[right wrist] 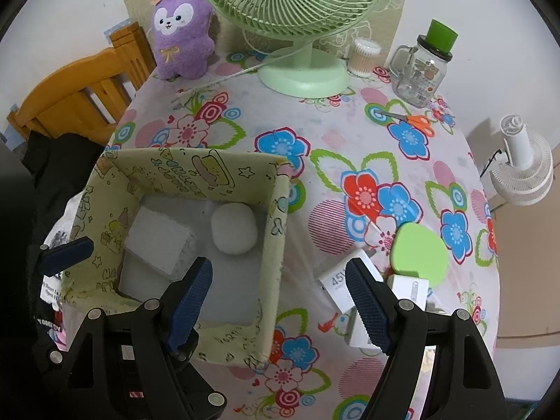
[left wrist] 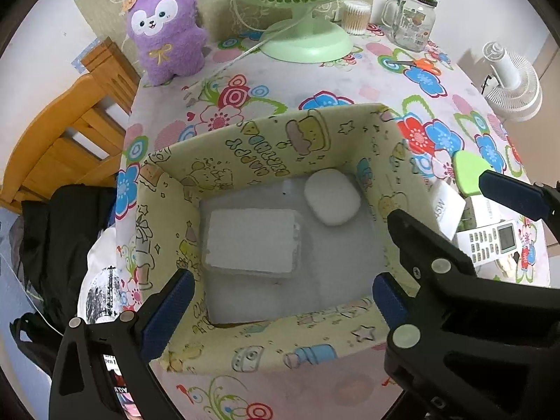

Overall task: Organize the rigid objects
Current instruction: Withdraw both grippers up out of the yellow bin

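Table under a flowered cloth carries my patterned storage box, holding a white rectangular case and rounded white case. My left claw hangs spread over it, empty; my right claw spread beside it.

A: What sits in the storage box?
B: Two things: one white rectangular box and one white rounded case.
A: And out on the bench?
B: One purple plush toy, one green desk fan, one glass mug jar, one pair of orange scissors, one green heart-shaped case, one remote control.
A: Fans altogether?
B: Two, counting the white one beyond the bench's right edge.
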{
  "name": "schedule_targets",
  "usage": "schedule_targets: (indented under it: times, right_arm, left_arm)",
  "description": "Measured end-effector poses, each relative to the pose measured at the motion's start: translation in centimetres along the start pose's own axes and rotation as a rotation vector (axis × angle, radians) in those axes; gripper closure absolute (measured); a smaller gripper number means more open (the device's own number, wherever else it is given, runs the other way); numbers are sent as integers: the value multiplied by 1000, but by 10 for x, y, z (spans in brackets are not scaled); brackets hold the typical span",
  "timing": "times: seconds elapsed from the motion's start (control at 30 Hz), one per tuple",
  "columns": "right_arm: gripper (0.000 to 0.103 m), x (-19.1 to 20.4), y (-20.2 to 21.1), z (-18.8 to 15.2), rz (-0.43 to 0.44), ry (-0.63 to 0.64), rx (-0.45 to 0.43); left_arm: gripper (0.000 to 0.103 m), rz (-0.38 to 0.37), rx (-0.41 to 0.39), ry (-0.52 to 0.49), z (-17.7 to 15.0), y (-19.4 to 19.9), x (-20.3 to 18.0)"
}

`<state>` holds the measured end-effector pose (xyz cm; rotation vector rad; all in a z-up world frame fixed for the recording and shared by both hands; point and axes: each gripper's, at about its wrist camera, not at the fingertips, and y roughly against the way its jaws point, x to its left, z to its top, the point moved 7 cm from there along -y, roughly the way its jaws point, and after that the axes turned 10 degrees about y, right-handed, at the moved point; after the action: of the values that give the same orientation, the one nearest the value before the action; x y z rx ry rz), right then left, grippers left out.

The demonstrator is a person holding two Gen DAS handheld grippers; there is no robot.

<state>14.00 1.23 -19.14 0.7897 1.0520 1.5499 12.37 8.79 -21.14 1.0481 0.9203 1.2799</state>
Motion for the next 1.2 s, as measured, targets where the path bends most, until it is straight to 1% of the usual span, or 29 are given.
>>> schedule_targets:
  times: [0.33, 0.7, 0.97, 1.2]
  right_arm:
    - [22, -17, 21, -9, -2, 6, -24]
    - [22, -44, 47, -21, -5, -6, -48]
    - [22, -66, 66, -26, -11, -2, -75]
    - [22, -84, 78, -33, 14, 7, -103]
  left_arm:
    - [1, 10, -35, 19, -4, 20, -18]
    - [0, -6, -73, 40, -7, 45, -44]
    - [0, -7, -110, 31, -6, 64, -64]
    - [1, -13, -124, 26, -7, 73, -81]
